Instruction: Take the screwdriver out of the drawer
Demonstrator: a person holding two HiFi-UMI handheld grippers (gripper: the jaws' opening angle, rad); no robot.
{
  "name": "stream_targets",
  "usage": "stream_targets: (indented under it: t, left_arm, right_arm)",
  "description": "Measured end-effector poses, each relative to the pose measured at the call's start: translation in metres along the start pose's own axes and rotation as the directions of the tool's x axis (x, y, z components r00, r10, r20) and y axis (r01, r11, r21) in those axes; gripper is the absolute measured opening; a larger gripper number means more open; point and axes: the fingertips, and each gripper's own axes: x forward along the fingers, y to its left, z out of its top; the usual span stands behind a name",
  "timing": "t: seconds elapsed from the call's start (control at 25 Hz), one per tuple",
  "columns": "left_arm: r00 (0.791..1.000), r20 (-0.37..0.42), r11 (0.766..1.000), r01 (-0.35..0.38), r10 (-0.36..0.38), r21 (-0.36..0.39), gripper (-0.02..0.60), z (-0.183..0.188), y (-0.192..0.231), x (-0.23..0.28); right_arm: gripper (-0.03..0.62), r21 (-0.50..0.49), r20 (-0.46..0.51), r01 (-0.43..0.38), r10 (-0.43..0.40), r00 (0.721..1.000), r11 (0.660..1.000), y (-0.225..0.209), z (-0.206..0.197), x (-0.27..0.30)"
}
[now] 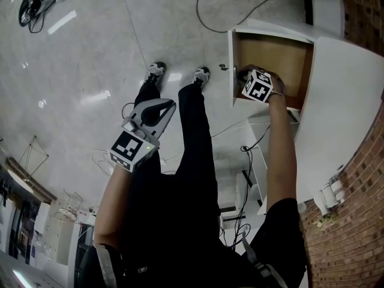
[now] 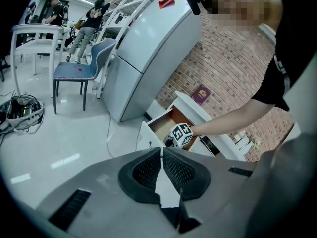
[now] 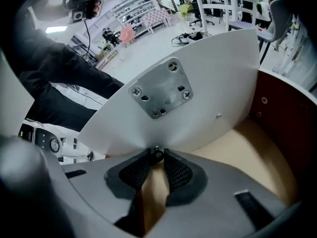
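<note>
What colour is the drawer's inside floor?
The drawer floor is light tan wood, clearest in the right gripper view.

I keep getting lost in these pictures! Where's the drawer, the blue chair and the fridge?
drawer (image 1: 273, 54): head view, its bare wooden bottom.
chair (image 2: 74, 72): left gripper view, the blue seat.
fridge (image 2: 153, 38): left gripper view, its upper door.

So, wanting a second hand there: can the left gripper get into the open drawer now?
Probably not: the left gripper hangs over the person's legs, apart from the drawer, and the right gripper sits in its opening.
</note>
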Motion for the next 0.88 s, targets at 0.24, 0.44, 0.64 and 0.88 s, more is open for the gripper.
stream_targets:
  t: [0.24,0.44,0.64,0.88]
  left_arm:
    - [1.0,-0.012,1.0,0.008,-0.007,0.005,0.023,-0.004,0.001,-0.005]
    - [1.0,-0.02,1.0,0.023,-0.022,0.014,0.023,-0.004,-0.001,-0.005]
    - [0.999,-0.026,0.999,0.031,-0.03,0.021,0.023,-0.006,-0.003,-0.005]
    - [0.999,-0.03,0.999,0.034,-0.033,0.024,0.023,-0.008,-0.008,-0.006]
  right_arm:
    - [0.128,0.043,0.005,-0.038,0.038,0.999,0.998,0.017,-0.002,-0.004]
    - [0.126,0.034,-0.01,-0.051,0.051,0.999,0.998,0.028,-0.003,-0.003]
    - [0.126,0.039,-0.007,-0.04,0.041,0.999,0.998,0.028,-0.005,-0.002]
    - [0.121,0.093,-0.004,-0.06,0.061,0.998,0.994,0.028,-0.004,-0.002]
